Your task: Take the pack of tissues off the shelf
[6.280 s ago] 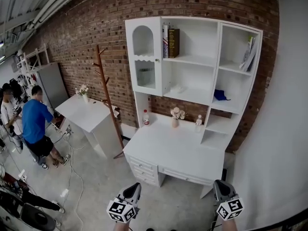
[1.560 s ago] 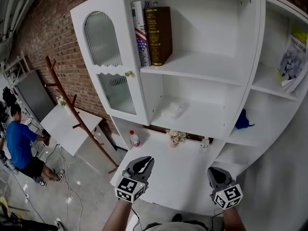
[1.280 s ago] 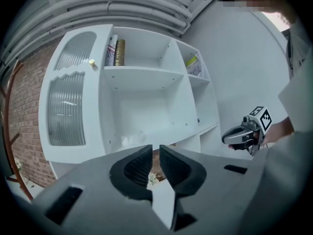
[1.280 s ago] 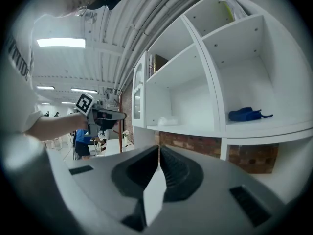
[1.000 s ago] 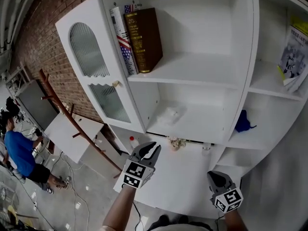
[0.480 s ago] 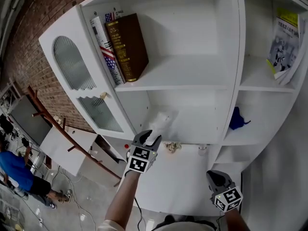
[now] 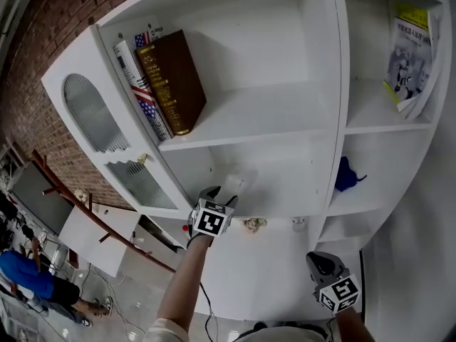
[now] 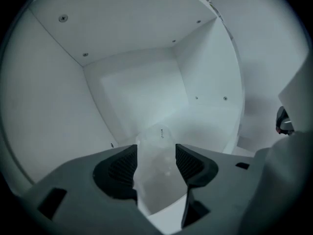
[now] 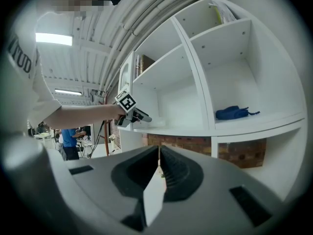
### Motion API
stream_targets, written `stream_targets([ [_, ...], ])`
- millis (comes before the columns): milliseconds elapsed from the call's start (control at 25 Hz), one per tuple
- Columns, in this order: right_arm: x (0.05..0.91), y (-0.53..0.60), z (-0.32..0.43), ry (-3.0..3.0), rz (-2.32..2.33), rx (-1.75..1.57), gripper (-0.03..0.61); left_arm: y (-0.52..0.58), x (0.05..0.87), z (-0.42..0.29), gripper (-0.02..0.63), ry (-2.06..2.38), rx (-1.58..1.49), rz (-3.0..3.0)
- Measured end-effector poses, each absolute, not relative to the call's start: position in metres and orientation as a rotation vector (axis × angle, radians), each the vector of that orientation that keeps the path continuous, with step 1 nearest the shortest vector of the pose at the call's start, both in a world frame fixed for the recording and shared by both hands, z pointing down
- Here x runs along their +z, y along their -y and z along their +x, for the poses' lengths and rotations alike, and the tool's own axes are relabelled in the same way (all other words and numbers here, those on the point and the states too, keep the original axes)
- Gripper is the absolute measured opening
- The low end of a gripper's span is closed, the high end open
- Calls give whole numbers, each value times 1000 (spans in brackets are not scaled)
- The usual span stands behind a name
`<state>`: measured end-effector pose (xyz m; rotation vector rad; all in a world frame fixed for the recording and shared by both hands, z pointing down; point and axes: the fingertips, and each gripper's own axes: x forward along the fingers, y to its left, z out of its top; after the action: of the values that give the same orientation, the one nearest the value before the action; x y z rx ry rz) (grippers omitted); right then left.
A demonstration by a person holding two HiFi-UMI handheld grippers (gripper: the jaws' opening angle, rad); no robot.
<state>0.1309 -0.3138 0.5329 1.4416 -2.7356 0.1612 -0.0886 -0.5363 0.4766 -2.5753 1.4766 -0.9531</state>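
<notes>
Grey jaws of the left gripper (image 8: 155,155) are spread wide, having just been opening. The pack of tissues (image 8: 159,185) is seen between the pads at the centre of the left gripper view, lying on the shelf (image 7: 285,184). Bare white board is left to its right, up to the upright partition (image 7: 336,105). At the lower right of the head view, the right gripper (image 7: 319,258) is seen closed, well clear of the shelf edge.

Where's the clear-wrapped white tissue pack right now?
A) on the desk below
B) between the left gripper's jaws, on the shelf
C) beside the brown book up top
B: the left gripper view shows the clear-wrapped white tissue pack between the jaws of the left gripper, which have just been opening, on the white shelf.
</notes>
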Motion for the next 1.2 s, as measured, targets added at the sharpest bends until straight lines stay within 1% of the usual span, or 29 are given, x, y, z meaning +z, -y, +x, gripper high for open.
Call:
stream_targets([
  [200, 532, 318, 131, 2729, 1467, 167, 31, 548, 487, -85, 245, -1423, -1099, -2604],
  [560, 534, 321, 127, 2721, 1480, 185, 31, 568, 498, -86, 242, -1437, -1204, -2685],
  [640, 534, 321, 125, 2721, 1480, 189, 31, 567, 502, -85, 196, -1405, -1242, -2684],
  [760, 535, 319, 123, 2721, 1478, 195, 31, 564, 507, -82, 96, -1361, -1284, -2647],
  [800, 535, 318, 123, 2721, 1480, 197, 31, 564, 507, -81, 81, -1355, -1283, -2640],
  [960, 536, 316, 123, 2723, 1493, 209, 31, 560, 503, -81, 41, -1372, -1215, -2675],
  [1200, 535, 315, 123, 2726, 1494, 214, 31, 551, 494, -85, 32, -1425, -1054, -2721],
])
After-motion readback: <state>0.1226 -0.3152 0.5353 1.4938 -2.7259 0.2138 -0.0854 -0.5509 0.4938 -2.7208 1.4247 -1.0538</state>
